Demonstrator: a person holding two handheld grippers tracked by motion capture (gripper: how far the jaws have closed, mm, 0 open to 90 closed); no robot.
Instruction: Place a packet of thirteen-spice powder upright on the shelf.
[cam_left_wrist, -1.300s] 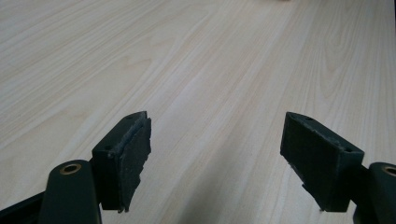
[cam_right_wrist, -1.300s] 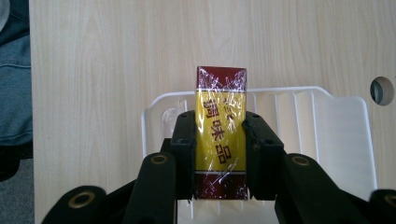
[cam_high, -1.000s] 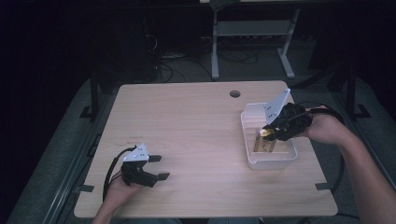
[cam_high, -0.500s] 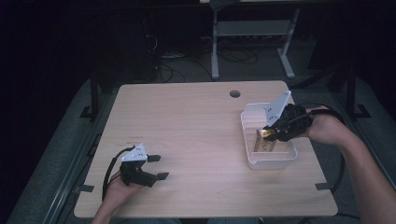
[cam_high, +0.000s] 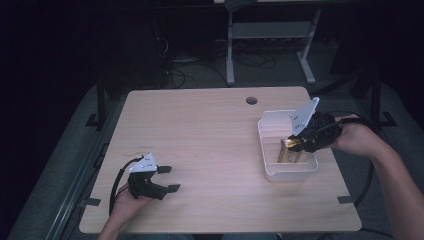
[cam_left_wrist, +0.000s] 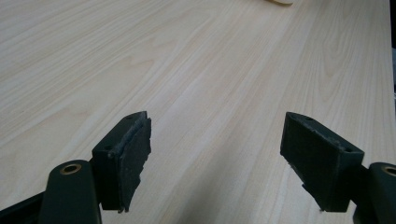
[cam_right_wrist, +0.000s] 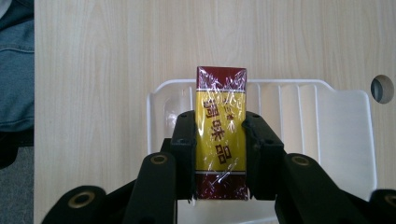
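Yellow-and-maroon wrapped rectangular packet (cam_right_wrist: 221, 135) was pinched by the right gripper (cam_high: 304, 141) fingers, inside the white plastic ribbed tray (cam_high: 270, 131) on the pale wooden bench (cam_high: 210, 130). Left gripper (cam_high: 163, 178) rested near the front-left, fingers spread.

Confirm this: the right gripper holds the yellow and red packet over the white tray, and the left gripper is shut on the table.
Not quite. The left gripper is open, jaws wide apart over bare table, as the left gripper view shows. The right gripper does hold the yellow and red packet over the white tray.
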